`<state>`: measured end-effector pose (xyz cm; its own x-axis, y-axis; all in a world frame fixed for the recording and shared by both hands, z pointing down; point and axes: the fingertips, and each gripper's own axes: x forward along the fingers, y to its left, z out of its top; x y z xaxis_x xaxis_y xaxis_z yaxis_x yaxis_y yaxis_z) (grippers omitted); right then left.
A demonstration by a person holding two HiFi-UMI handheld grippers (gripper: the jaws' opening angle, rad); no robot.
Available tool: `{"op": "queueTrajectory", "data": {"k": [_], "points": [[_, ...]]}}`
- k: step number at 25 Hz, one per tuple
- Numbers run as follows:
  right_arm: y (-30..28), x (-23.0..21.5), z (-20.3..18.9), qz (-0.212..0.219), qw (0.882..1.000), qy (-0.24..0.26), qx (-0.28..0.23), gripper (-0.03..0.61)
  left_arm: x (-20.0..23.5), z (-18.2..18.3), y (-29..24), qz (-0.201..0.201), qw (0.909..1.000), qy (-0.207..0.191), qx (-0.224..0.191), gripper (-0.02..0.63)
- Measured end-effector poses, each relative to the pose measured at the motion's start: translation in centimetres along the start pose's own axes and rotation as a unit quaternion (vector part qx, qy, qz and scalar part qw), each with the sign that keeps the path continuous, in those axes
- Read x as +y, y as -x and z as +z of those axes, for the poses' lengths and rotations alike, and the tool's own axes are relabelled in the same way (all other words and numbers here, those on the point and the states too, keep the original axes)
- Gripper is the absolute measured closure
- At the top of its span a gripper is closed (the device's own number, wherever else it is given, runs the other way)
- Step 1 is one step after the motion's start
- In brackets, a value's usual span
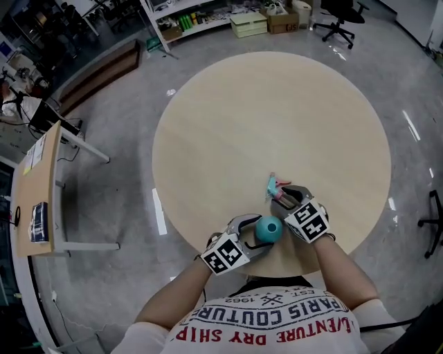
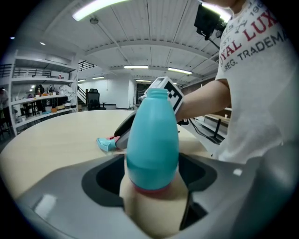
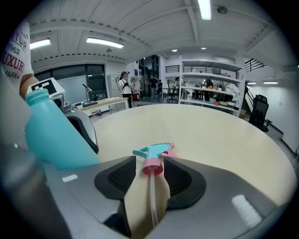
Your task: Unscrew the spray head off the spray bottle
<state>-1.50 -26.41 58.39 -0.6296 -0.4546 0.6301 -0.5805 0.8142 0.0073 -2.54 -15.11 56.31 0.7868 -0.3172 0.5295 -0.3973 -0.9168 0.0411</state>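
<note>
A teal spray bottle (image 1: 268,229) stands upright near the round table's front edge (image 1: 277,110), its neck bare and open. My left gripper (image 1: 264,234) is shut on the bottle's lower body (image 2: 153,140), one jaw on each side. The teal spray head (image 1: 274,185) with a pink collar lies on the table just beyond the bottle. In the right gripper view the spray head (image 3: 154,154) rests between the pads of my right gripper (image 3: 150,172), its clear tube running back between the jaws. The pads flank the collar without pressing on it, so that gripper is open.
The bottle stands a few centimetres from the table's near edge, right in front of the person's torso. A wooden desk (image 1: 41,187) stands on the floor to the left. Shelves, boxes (image 1: 266,21) and an office chair (image 1: 339,24) stand far behind the table.
</note>
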Motion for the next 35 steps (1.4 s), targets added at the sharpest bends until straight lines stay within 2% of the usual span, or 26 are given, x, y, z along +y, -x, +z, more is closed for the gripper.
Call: {"op": "queueTrajectory", "data": {"k": [3, 6, 8, 10, 12, 13, 16, 18, 20, 23, 25, 30, 35], "points": [[1.7, 0.1, 0.7, -0.020, 0.999, -0.010, -0.024, 0.368, 0.0, -1.1, 0.5, 0.006, 1.0000, -0.001, 0.005, 0.249], [5.6, -0.4, 0.8, -0.063, 0.997, -0.027, -0.047, 0.384, 0.1, -2.8, 2.1, 0.010, 0.9992, 0.039, 0.009, 0.249], [9.4, -0.7, 0.3, -0.088, 0.992, -0.063, -0.067, 0.447, 0.0, -3.9, 3.8, 0.021, 0.9960, 0.086, 0.008, 0.275], [13.2, 0.0, 0.4, -0.093, 0.983, -0.121, -0.103, 0.568, -0.1, -3.8, 6.0, 0.042, 0.9917, 0.122, -0.003, 0.384], [15.9, 2.3, 1.5, -0.069, 0.977, -0.152, -0.134, 0.577, -0.6, -2.2, 8.4, 0.059, 0.9879, 0.140, -0.030, 0.574], [16.9, 3.9, 2.2, -0.054, 0.978, -0.148, -0.139, 0.577, -1.2, -1.1, 9.5, 0.057, 0.9864, 0.146, -0.048, 0.611], [18.5, 8.7, 3.8, -0.013, 0.983, -0.110, -0.147, 0.577, -4.1, 2.2, 12.1, 0.034, 0.9829, 0.153, -0.097, 0.611], [19.3, 11.8, 4.3, 0.023, 0.981, -0.104, -0.161, 0.577, -6.2, 3.9, 13.2, 0.033, 0.9817, 0.147, -0.117, 0.612], [20.5, 14.8, 3.9, 0.051, 0.979, -0.104, -0.170, 0.577, -8.9, 5.1, 13.8, 0.034, 0.9810, 0.140, -0.129, 0.611], [23.4, 19.8, 1.2, 0.072, 0.978, -0.093, -0.169, 0.577, -14.4, 5.7, 14.3, 0.040, 0.9814, 0.127, -0.138, 0.611], [25.9, 23.3, -1.4, 0.078, 0.978, -0.091, -0.168, 0.577, -18.7, 5.0, 14.7, 0.049, 0.9811, 0.124, -0.141, 0.612], [33.9, 32.0, -7.8, 0.095, 0.974, -0.103, -0.179, 0.577, -31.4, 2.6, 15.0, 0.045, 0.9776, 0.153, -0.138, 0.612], [40.7, 38.5, -10.7, 0.099, 0.974, -0.081, -0.187, 0.577, -41.5, 3.7, 16.4, 0.046, 0.9794, 0.138, -0.140, 0.612]]}}
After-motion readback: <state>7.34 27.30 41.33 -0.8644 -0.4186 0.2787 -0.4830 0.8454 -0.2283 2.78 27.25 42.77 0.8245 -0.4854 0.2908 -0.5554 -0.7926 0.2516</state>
